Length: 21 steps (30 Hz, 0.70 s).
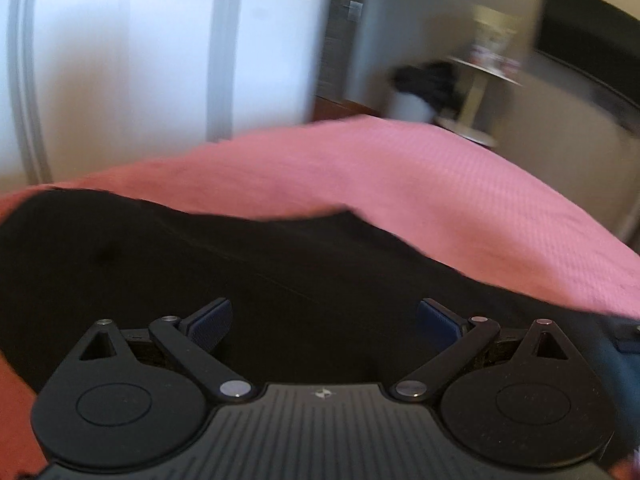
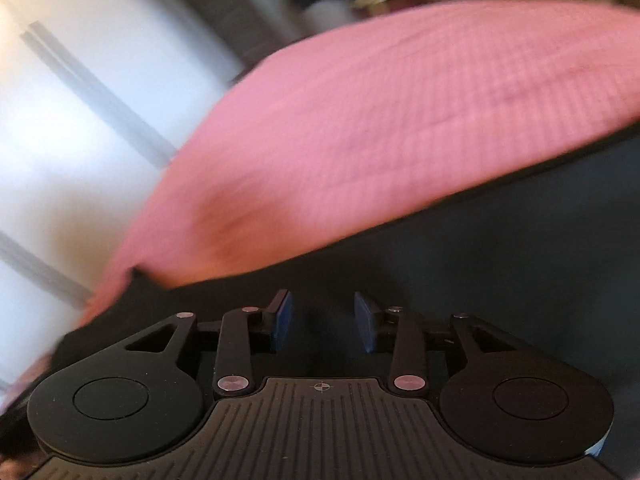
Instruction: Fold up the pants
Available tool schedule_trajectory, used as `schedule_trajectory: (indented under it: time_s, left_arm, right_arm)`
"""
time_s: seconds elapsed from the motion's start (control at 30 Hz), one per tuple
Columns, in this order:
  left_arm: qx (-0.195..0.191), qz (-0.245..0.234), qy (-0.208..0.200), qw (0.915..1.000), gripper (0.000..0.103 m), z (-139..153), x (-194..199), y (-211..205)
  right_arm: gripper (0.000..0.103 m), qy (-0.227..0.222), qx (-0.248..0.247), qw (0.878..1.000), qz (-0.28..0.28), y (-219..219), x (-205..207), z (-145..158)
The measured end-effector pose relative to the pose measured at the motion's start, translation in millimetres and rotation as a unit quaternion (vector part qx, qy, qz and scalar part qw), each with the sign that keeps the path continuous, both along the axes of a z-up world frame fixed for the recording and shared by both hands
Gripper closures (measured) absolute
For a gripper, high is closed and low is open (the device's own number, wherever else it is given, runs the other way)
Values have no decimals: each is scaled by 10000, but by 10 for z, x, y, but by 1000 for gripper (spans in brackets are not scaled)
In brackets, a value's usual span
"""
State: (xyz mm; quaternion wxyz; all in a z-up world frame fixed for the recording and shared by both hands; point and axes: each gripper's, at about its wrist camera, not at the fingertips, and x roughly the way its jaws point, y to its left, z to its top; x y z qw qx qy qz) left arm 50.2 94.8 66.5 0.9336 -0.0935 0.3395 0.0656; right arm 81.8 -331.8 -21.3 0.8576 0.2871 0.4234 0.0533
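Black pants (image 1: 240,256) lie spread on a pink bedspread (image 1: 400,184). In the left wrist view my left gripper (image 1: 324,320) is open wide, its blue pads (image 1: 212,320) just above the dark cloth with nothing between them. In the right wrist view the pants (image 2: 500,248) fill the lower right, and their edge runs diagonally across the pink bedspread (image 2: 380,120). My right gripper (image 2: 322,326) is open with a narrower gap, low over the cloth, holding nothing. Both views are blurred by motion.
Beyond the bed's far edge stand white wardrobe doors (image 1: 140,60), a white bin with dark cloth on it (image 1: 420,88), a small round side table (image 1: 480,76) and a dark screen on the wall (image 1: 592,36).
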Motion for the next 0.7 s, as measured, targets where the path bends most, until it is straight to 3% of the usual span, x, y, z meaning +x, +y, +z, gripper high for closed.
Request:
schedule_trajectory:
  time_s: [0.1,0.2,0.3,0.37,0.4,0.47,0.57,0.63,0.7]
  left_arm:
    - [-369,-357,297,9982,4,-62,53,-263]
    - [-608,-371,752,9946,4,-216,137,-406]
    - [-429,-347,1098,9924,4,-327,143,-554]
    - [-260,-335,1038,9937,4,-351,136,-594]
    - [-207,-321,1034,9939,4,-373,132,-600]
    - [-138,-305,1039,9940,4,-422,95,-606]
    - [114,-391,1063,9935,4,-448,102,-681]
    - [107,-479,1037,9934,4,-435,74,-714]
    - [35,-567,966,9937,4,-412,18,-729]
  right_arm:
    - [88,61,505,9971,-570,-711,-271,-171]
    - [91,26,894,9858,-1423,-1396,-561,-264]
    - [91,16,348,9643,-2624,-1910,-871,-176]
    - [87,7,-403,9364,-3486,-2084,-1106,-54]
    - [87,-49,-495,9271,-3715,-2141,-1210,-36]
    - [87,-123,-70,9223,-3863,-2264,-1416,-74]
    - [78,-76,757,9169,-3917,-2348,-1584,-237]
    - [77,11,854,9122,-4007,-2345,-1629,-276]
    - [77,30,611,9117,-4063,-2291,-1632,-238]
